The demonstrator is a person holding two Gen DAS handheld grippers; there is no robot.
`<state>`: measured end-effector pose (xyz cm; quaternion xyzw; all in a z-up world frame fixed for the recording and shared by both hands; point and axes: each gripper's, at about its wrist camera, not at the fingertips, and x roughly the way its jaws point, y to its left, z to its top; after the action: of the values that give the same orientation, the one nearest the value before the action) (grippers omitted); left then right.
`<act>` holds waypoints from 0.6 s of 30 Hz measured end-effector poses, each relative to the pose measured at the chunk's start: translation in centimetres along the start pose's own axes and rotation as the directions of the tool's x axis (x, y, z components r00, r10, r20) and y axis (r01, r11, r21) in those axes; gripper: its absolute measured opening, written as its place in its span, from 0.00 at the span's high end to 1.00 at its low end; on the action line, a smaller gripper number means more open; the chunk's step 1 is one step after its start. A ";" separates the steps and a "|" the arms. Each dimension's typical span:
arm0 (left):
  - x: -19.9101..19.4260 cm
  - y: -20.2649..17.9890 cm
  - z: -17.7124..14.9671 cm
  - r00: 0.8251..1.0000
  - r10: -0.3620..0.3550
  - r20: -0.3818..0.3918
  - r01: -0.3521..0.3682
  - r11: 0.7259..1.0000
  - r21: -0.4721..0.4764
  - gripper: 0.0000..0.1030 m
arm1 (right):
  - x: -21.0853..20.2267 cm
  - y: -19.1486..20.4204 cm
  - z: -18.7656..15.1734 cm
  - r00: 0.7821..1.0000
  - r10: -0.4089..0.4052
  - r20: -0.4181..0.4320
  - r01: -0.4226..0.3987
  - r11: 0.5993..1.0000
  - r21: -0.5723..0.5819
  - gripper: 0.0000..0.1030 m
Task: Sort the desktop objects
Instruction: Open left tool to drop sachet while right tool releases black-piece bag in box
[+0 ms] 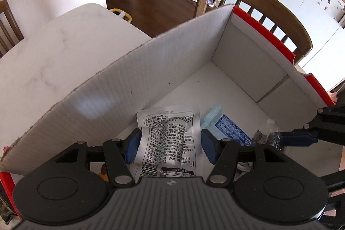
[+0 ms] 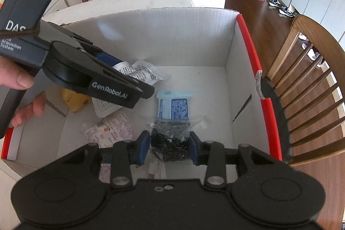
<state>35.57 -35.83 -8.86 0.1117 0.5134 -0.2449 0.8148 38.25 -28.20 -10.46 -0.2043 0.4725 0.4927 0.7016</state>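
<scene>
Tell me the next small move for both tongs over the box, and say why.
Probably open both and let go. The left tongs grip a white printed packet, the right tongs a clear bag of dark bits, and both already hang inside the white box above other packets.

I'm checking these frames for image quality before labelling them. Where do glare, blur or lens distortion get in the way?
Left wrist view: a bright glare patch sits on the white corrugated cardboard box wall, straight edges bow from the fisheye, and the white printed snack packet stays sharp. Right wrist view: the curved wooden chair bends strongly at the edge, and the clear bag of dark bits reads slightly soft.
</scene>
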 end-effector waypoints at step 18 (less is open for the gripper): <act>-2.7 -0.7 -0.2 0.997 0.013 0.078 -0.014 1.000 0.018 0.32 | -2.1 0.6 0.2 0.999 -0.016 0.050 0.017 1.000 -0.013 0.49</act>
<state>34.11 -35.53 -6.49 0.1131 0.4782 -0.2482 0.8348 37.69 -28.86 -8.47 -0.2008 0.4498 0.4950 0.7157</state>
